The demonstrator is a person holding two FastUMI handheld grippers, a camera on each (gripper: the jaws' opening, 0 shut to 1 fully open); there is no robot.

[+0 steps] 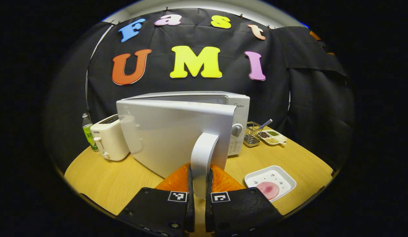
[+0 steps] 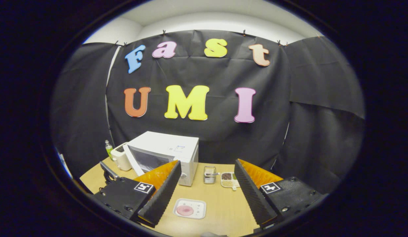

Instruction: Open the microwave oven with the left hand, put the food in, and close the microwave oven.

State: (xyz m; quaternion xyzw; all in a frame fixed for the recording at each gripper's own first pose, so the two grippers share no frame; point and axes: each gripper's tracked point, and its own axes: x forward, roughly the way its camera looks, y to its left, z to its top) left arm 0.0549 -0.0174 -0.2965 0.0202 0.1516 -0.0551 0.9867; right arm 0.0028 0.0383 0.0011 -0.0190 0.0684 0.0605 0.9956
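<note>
The left gripper (image 1: pixel 200 184) is clamped on the handle (image 1: pixel 204 154) of the partly open microwave door (image 1: pixel 164 131) at frame centre, while the right gripper (image 2: pixel 207 194) is spread wide and empty above the food (image 2: pixel 185 210) on its plate (image 2: pixel 201 206), lower centre, not yet loaded.

**Little Legible Print on the Appliances**

A grey brand name, "Midea", sits at the top right corner of the microwave oven (image 1: pixel 238 108), above its round dial, in the left gripper view. Small print runs down the control panel under that dial, too fine to read. The toaster (image 1: pixel 109 141) carries a short dark word near the top of its front face, too small to make out. The bottle (image 1: pixel 88 131) beside it wears a green label with blurred writing. Each claw finger bears a square black-and-white coded marker rather than words. In the right gripper view, a small sticker on the microwave's top is unreadable.
</note>
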